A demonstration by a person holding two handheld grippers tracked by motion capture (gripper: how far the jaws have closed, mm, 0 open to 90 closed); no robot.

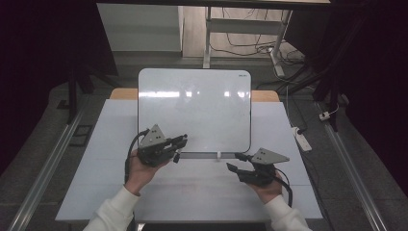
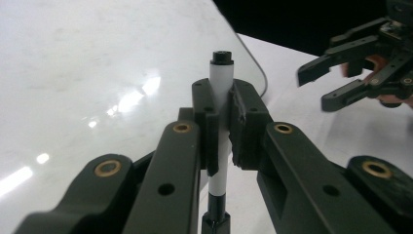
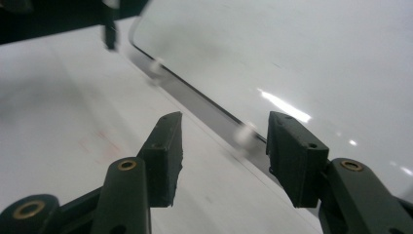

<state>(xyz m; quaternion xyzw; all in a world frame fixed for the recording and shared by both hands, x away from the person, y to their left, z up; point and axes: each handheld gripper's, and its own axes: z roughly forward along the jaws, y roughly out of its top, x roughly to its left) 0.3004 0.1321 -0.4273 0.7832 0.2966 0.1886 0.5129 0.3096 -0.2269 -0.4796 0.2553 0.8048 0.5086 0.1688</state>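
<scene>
At the near edge of the whiteboard (image 1: pixel 194 108), which lies flat on the white table (image 1: pixel 86 183), both hand-held tools sit low over the surface. The left gripper (image 1: pixel 182 140) is over the board's near-left corner; its jaws are clamped tight on a white marker (image 2: pixel 220 83) with a black end. In the left gripper view the marker stands upright between the pads, its black end just above them and its lower part running down out of frame, with the board's glossy face behind it. The right gripper (image 1: pixel 234 161) is just off the board's near edge, toward its right half, over bare table. Its jaws stand apart with nothing between them; the right gripper view shows through the gap the board's grey edge strip (image 3: pixel 204 109) and a small white clip (image 3: pixel 243 132) on that strip. The two grippers are well apart from each other along the board's near edge.
</scene>
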